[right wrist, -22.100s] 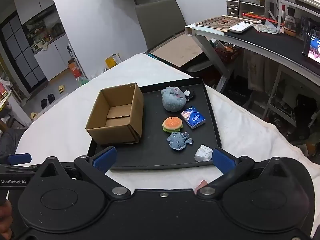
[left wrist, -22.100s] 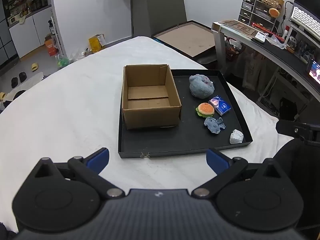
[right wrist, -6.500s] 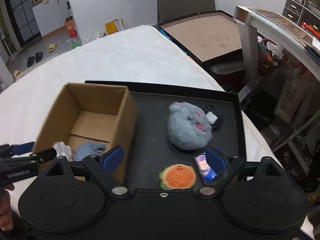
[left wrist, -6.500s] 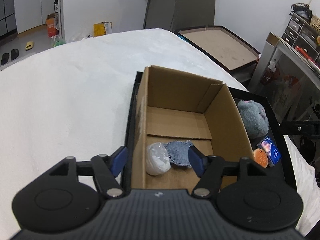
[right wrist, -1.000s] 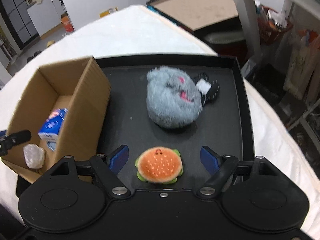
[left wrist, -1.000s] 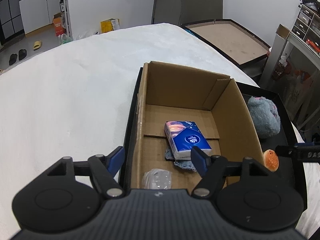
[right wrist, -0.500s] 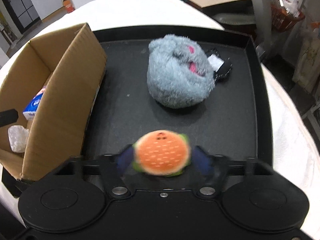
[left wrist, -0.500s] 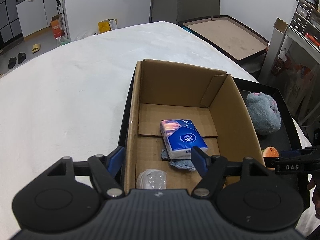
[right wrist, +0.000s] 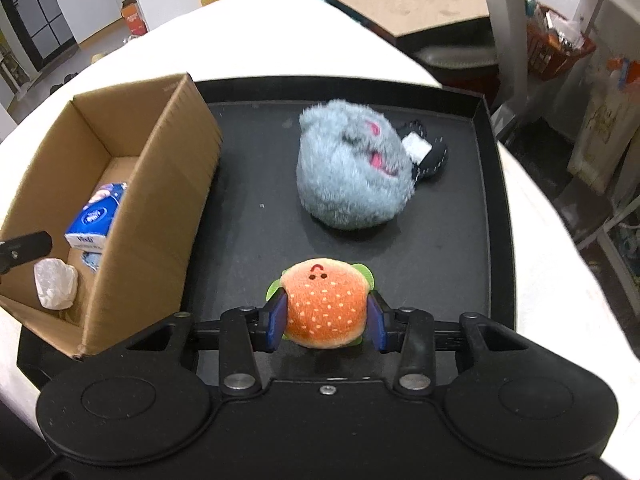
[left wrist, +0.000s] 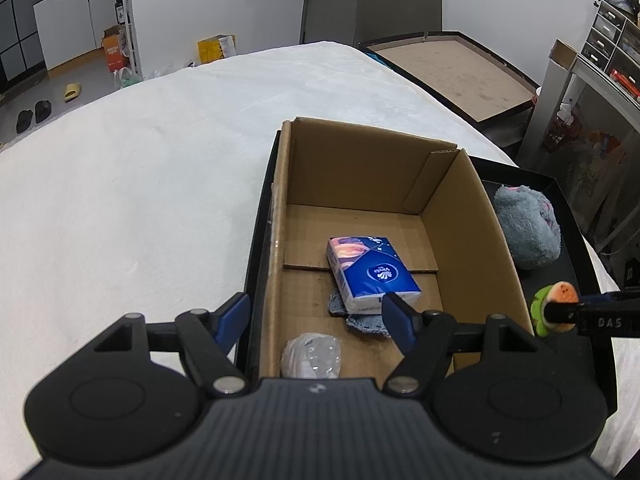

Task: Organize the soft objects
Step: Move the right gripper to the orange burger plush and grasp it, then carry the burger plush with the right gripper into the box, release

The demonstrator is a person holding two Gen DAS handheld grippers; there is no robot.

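My right gripper (right wrist: 327, 320) has its jaws closing on an orange burger plush (right wrist: 324, 304), and both blue pads press its sides over the black tray (right wrist: 248, 240). The same burger plush (left wrist: 554, 306) shows at the right of the left wrist view. A grey furry plush (right wrist: 352, 168) lies farther back on the tray. Left of it stands the cardboard box (right wrist: 160, 184), holding a blue tissue pack (left wrist: 372, 272), a blue fabric toy (left wrist: 360, 322) and a white crumpled bag (left wrist: 312, 354). My left gripper (left wrist: 316, 314) hangs open over the box's near end, holding nothing.
A small black stitched item (right wrist: 430, 158) with a white tag lies behind the grey plush. The tray sits on a white cloth-covered surface (left wrist: 140, 184). A desk with drawers (left wrist: 608, 52) stands to the right, and a framed board (left wrist: 460, 72) lies beyond.
The right gripper's jaws went from wide open around the burger plush to pressing on its sides. The left gripper and the box contents stayed put.
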